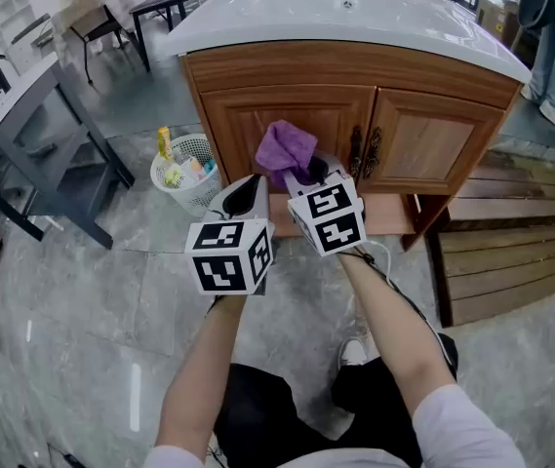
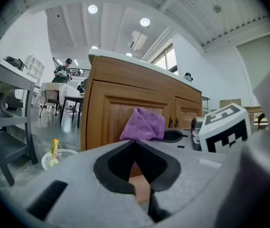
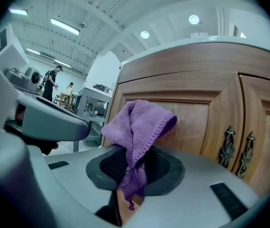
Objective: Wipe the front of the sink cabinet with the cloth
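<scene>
Approach step, wiping not yet begun: cloth [image 1: 285, 149] pinched in right gripper [image 1: 307, 175], held close before the left door [image 1: 246, 125], contact unclear. Left gripper [image 1: 249, 189] just left of it, jaws together on nothing. Next, probably: press cloth flat to the door and sweep across.

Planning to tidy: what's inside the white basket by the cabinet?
The basket holds a tall yellow container and a few small colourful items; anything beneath them is covered.

Left tongs [image 1: 246, 191] and right tongs [image 1: 308, 175]: grey moulded shells with black jaw pads, each carrying a white cube [image 1: 230, 255] of black square markers, the right with a white cable [image 1: 379, 253]; wearer in white short sleeves [image 1: 453, 422] and black trousers [image 1: 267, 408].
</scene>
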Demonstrator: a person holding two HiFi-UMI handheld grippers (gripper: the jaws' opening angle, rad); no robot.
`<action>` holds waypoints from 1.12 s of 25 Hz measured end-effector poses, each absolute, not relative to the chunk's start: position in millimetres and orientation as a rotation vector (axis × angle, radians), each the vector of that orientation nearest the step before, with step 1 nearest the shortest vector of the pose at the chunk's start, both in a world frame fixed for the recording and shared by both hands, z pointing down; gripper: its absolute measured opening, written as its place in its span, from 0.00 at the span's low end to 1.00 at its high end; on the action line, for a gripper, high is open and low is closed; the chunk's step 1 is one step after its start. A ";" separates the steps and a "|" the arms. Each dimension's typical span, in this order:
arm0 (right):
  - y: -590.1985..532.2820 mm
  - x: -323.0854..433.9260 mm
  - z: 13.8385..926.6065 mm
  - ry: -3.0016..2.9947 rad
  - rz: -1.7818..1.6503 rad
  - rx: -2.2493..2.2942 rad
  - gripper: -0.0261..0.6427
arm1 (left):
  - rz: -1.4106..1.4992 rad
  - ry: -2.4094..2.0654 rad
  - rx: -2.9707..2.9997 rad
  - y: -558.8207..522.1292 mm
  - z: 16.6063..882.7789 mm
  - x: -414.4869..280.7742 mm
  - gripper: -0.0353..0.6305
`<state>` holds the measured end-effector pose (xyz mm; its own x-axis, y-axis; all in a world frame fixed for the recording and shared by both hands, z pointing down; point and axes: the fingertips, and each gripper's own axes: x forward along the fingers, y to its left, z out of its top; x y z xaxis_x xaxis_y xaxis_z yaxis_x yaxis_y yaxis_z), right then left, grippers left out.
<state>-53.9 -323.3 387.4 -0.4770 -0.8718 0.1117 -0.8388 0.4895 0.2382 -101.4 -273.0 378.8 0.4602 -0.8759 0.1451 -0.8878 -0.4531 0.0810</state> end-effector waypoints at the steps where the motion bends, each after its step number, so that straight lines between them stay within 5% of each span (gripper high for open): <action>1: -322.7 -47.5 387.3 -2.502 -0.226 1.481 0.15 | 0.122 -1.545 2.566 -273.0 378.1 -96.7 0.06; 28: -283.0 122.2 362.6 -2.340 -0.118 1.745 0.15 | 0.113 -1.257 2.724 -268.5 378.3 25.5 0.06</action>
